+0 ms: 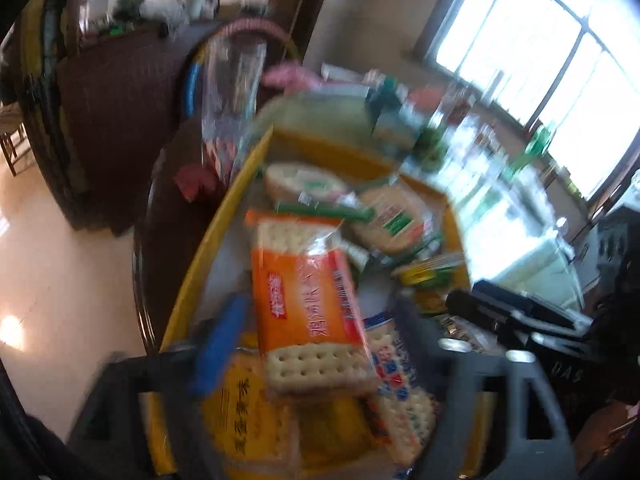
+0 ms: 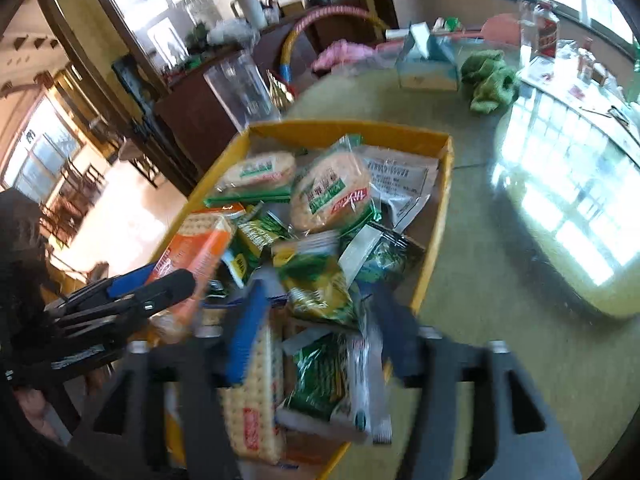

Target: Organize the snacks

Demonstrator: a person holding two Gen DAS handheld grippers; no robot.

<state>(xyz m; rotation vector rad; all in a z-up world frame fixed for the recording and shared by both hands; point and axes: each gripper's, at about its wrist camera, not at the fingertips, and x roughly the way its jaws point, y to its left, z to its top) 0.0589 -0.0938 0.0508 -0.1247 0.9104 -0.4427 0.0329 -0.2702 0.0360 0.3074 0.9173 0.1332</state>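
While both grippers hover over the yellow box [image 2: 436, 184] on the bench [image 2: 500, 320], the packets inside are best taken singly, from the top of the pile, so that nothing beneath is dragged along. The left gripper [image 1: 316, 344] is seen with its fingers [image 1: 220, 344] spread wide and nothing pressed between them; the orange cracker packet [image 1: 308, 304] lies in the gap, lengthwise and apparently loose, on top of a yellow packet [image 1: 244, 412] and beside a blue-and-white cracker packet [image 1: 400, 392]. A squarer approach would be advised, the pads being brought to the packet's long edges before any closing. The right gripper [image 2: 320, 340] is likewise open, its fingers [image 2: 246, 332] standing either side of a green snack bag [image 2: 320, 376] and a cracker sleeve [image 2: 256, 400], neither of which is clamped. Round rice-cracker packets [image 2: 332, 196] lie farther off, toward the box's far wall. Motion blur leaves it uncertain whether any pad is touching a wrapper.
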